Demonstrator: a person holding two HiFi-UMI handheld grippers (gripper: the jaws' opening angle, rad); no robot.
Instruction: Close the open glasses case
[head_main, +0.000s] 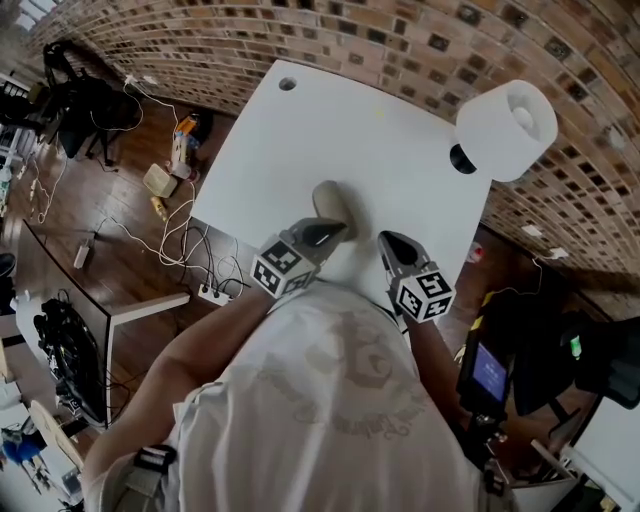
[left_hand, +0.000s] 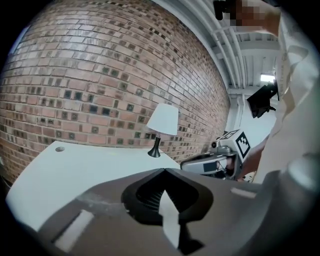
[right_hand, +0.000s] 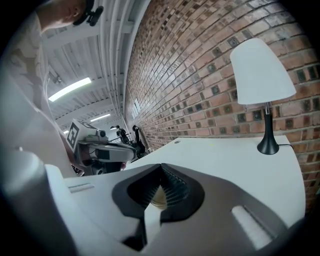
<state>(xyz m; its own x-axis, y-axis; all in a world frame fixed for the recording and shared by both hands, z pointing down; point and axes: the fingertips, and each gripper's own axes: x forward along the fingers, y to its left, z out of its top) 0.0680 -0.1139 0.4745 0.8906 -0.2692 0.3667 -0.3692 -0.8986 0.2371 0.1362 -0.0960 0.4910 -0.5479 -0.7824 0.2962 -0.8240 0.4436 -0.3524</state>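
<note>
Nearest the camera, the person's pale shirt (head_main: 330, 400) fills the lower head view. Both tools reach forward from it over the near edge of the white table (head_main: 300, 140). The left gripper (head_main: 340, 230) is clenched: its own view shows the dark ribbed pads meeting at a point with nothing between them. The right gripper (head_main: 386, 241) is clenched and empty too. Through the small gap under its pads, only a sliver of tan shows.

Just beyond the two tips lies the glasses case (head_main: 333, 200), a tan oblong on the near part of the table. It sits closer to the left tip, which overlaps its near end in the head view. Whether they touch cannot be told, and how far the lid stands open is also unclear.

The case looks like a light, stiff shell with a smooth skin, so it would likely skate on the slick tabletop if pushed from one side alone. A sensible hold would be one closed tip bracing the base while the other presses the lid's free edge down toward the hinge. Its spring may snap it shut.

At the table's far right corner stands a lamp (head_main: 505, 125), with the brick wall (head_main: 400, 40) behind it.
</note>
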